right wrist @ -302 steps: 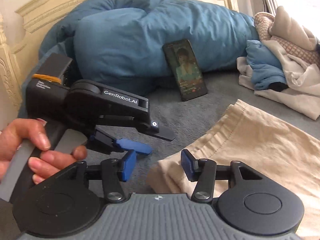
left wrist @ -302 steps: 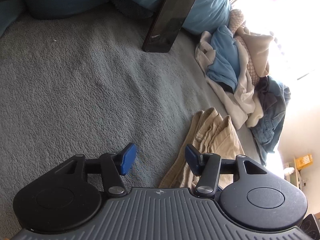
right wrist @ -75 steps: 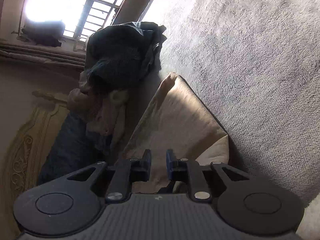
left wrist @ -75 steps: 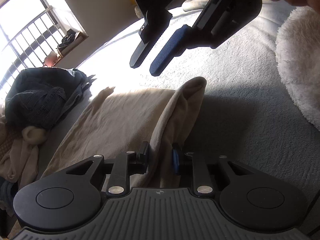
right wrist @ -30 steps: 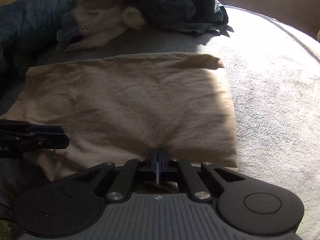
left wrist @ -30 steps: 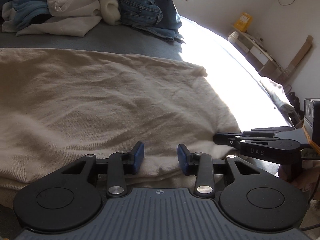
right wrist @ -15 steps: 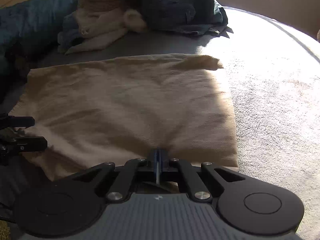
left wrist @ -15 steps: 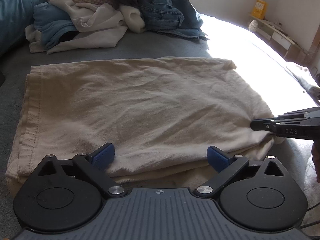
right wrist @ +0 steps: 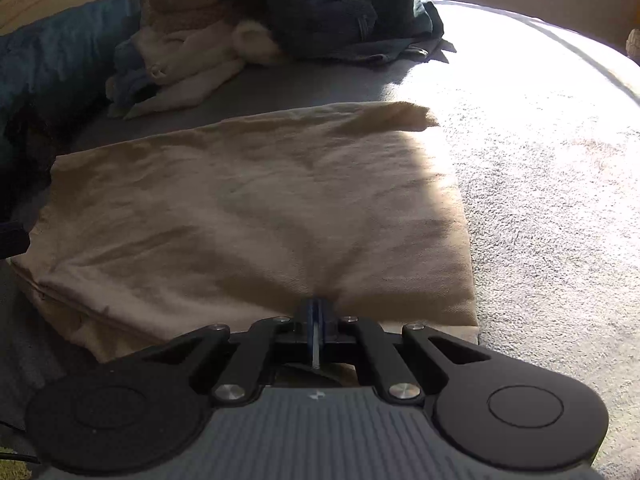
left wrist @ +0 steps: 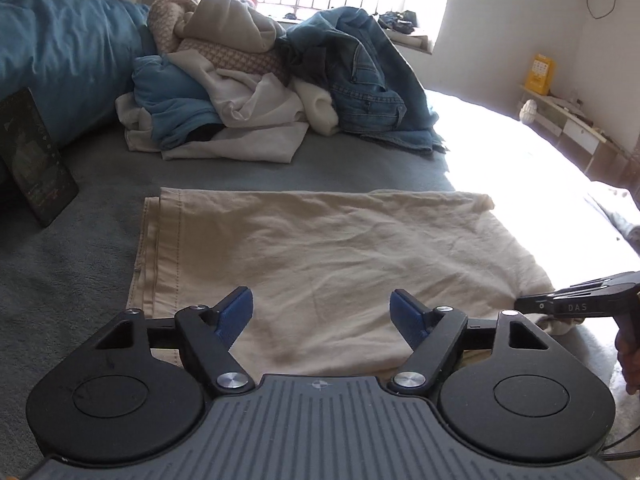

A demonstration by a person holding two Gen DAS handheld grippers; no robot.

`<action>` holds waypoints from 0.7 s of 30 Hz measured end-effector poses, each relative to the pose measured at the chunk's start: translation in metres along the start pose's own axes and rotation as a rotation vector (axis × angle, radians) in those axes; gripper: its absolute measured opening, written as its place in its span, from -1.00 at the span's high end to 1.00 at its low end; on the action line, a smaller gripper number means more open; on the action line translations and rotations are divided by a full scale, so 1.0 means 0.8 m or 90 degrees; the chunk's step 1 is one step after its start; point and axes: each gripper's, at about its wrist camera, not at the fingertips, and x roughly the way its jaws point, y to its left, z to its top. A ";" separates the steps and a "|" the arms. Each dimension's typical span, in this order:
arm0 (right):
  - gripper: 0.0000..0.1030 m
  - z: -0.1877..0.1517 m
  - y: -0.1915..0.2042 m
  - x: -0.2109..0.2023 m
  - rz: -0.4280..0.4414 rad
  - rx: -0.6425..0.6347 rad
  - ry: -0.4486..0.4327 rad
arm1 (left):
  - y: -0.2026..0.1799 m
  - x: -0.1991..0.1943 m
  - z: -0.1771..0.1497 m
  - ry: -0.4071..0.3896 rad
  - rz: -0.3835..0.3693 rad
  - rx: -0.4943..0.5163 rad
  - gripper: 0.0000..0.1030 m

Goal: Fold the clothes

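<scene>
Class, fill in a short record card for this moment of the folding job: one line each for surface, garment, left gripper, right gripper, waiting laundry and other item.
surface: grey bed cover
garment: beige cloth, folded flat
left gripper: jaws closing, nothing pinched, above the cloth's near edge
right gripper: shut on the cloth's near edge
waiting laundry: unfolded pile beyond the cloth
other item: phone leaning against blue duvet

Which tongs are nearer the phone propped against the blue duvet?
Left. The left tongs, jaws closing on nothing, hover over the beige cloth's near edge; the phone stands beyond its hemmed end. The right tongs pinch the opposite end.
</scene>
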 end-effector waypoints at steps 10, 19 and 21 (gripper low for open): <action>0.99 0.001 -0.001 0.002 0.001 -0.001 0.001 | 0.035 -0.006 -0.025 0.047 0.066 -0.038 0.61; 0.98 0.006 -0.002 -0.007 0.006 0.018 0.004 | 0.019 0.056 0.033 -0.014 0.064 -0.019 0.61; 0.98 0.014 -0.006 -0.019 0.022 0.037 -0.014 | 0.017 0.072 0.043 -0.027 0.074 -0.022 0.61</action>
